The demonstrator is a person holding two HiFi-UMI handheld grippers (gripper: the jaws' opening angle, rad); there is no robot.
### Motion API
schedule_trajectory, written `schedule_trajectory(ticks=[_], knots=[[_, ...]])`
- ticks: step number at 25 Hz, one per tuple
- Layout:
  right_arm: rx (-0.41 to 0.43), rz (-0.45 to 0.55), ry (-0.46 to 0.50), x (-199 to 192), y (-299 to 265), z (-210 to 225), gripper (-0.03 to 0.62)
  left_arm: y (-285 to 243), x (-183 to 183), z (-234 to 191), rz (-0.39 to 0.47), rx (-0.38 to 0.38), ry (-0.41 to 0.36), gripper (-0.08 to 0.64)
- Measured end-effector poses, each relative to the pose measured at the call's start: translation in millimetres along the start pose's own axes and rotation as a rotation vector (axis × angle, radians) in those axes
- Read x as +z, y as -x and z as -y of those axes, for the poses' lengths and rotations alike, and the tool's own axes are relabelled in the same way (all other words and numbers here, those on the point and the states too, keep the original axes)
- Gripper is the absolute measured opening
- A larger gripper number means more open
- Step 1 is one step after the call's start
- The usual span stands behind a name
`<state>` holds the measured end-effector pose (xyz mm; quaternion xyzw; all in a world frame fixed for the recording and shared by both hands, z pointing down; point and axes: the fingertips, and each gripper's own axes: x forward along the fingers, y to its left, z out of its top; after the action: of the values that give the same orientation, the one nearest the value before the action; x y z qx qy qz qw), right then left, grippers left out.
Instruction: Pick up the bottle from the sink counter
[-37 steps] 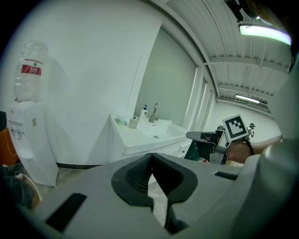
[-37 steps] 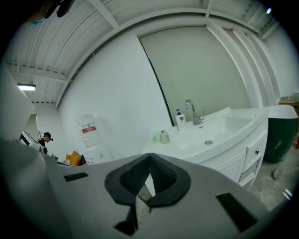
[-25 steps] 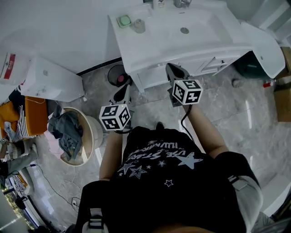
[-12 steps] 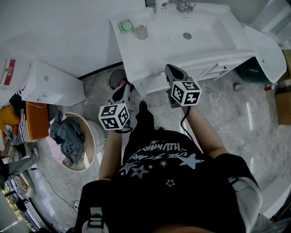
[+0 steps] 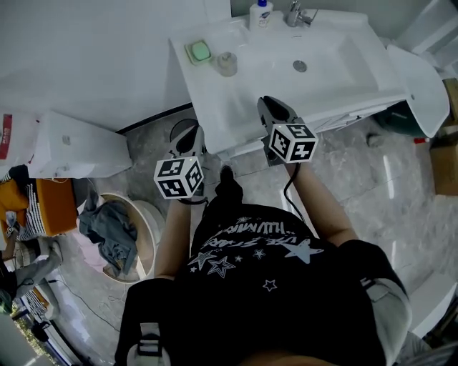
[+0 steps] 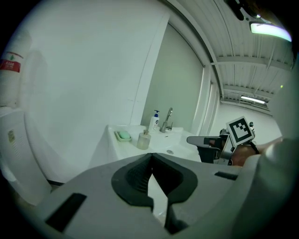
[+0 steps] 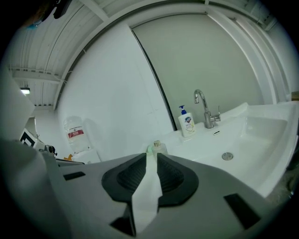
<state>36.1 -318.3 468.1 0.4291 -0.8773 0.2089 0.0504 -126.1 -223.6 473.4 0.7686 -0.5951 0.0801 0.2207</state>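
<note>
A white pump bottle (image 5: 260,13) with a blue label stands at the back of the sink counter (image 5: 236,107), next to the faucet (image 5: 297,13); it also shows as the pump bottle (image 6: 154,120) and the pump bottle (image 7: 187,122). A small clear bottle (image 5: 227,63) with a gold cap stands nearer, in line with my right gripper's jaws as the small bottle (image 7: 158,146). My left gripper (image 5: 192,136) hangs shut and empty before the counter's front edge. My right gripper (image 5: 268,106) reaches just over that edge; its jaws are opening, a narrow gap with nothing between them.
A green soap in a dish (image 5: 198,51) lies at the counter's back left. The basin with its drain (image 5: 300,66) fills the counter's right part. A white unit (image 5: 79,143) and a round laundry basket (image 5: 118,229) stand on the floor at the left.
The person has stepped toward the sink, and both grippers have come up to the counter's front edge. The pump bottle has come into the head view.
</note>
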Motion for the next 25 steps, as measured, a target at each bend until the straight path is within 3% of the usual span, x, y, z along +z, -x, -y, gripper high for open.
schedule_trajectory(ticks=[2,9,15,25], knots=[[-0.001,-0.005,-0.004,4.0,-17.6,2.5,0.117,-14.3,8.1,-11.8,-0.004,-0.007,0.0,0.008],[-0.021,-0.039,-0.011,4.9,-71.2,7.3,0.244,-51.9,27.2,-45.7,-0.026,-0.037,0.005,0.008],[-0.016,-0.074,-0.036,-1.7,-115.3,5.3,0.298,-78.9,36.8,-72.5,-0.044,-0.059,0.01,0.008],[-0.112,-0.18,0.055,-27.5,-178.0,17.1,0.345,-109.2,37.7,-104.7,-0.087,-0.107,0.02,0.008]])
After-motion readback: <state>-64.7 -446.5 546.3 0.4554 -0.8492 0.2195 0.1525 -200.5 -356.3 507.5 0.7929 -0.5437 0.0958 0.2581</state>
